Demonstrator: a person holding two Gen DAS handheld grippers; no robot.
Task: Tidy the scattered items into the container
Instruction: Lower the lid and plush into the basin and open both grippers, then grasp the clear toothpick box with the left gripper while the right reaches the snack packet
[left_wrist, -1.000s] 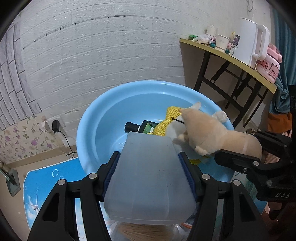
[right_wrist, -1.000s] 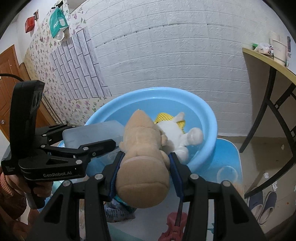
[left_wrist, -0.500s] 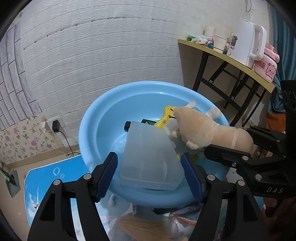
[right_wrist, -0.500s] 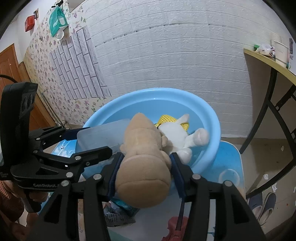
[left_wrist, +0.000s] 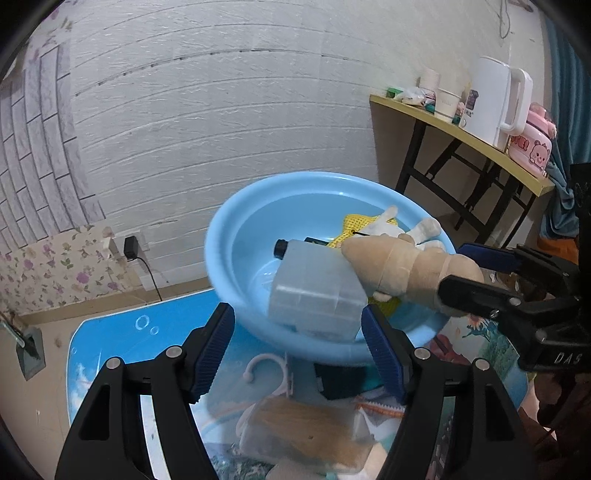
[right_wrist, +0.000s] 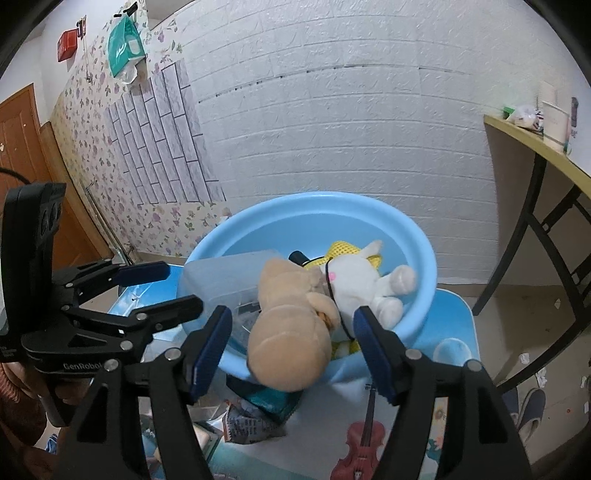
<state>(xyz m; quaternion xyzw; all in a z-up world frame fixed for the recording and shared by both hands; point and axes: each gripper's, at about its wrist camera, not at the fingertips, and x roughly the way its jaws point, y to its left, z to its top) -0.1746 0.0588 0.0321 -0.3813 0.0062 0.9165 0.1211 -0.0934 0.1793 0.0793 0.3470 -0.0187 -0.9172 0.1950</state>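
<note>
While both grippers are hanging spread over it, a blue basin (left_wrist: 229, 266) is sitting on a low blue picture-printed table (left_wrist: 110, 343) against a white brick-pattern wall (left_wrist: 221, 110).
Lying inside: translucent plastic box (left_wrist: 314, 302), tan plush toy (right_wrist: 291, 325) draped over the rim, white plush rabbit (right_wrist: 362, 280), yellow mesh. Left gripper (left_wrist: 299, 350) and right gripper (right_wrist: 291, 350), jaws just widening, are gripping nothing; loose packets are waiting on the table.

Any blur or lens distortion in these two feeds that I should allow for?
Left wrist: blue basin's rim smears with motion blur, wall lines bow strongly. Right wrist: tan plush looks soft up close, the side table blurs, corners go black.
</note>
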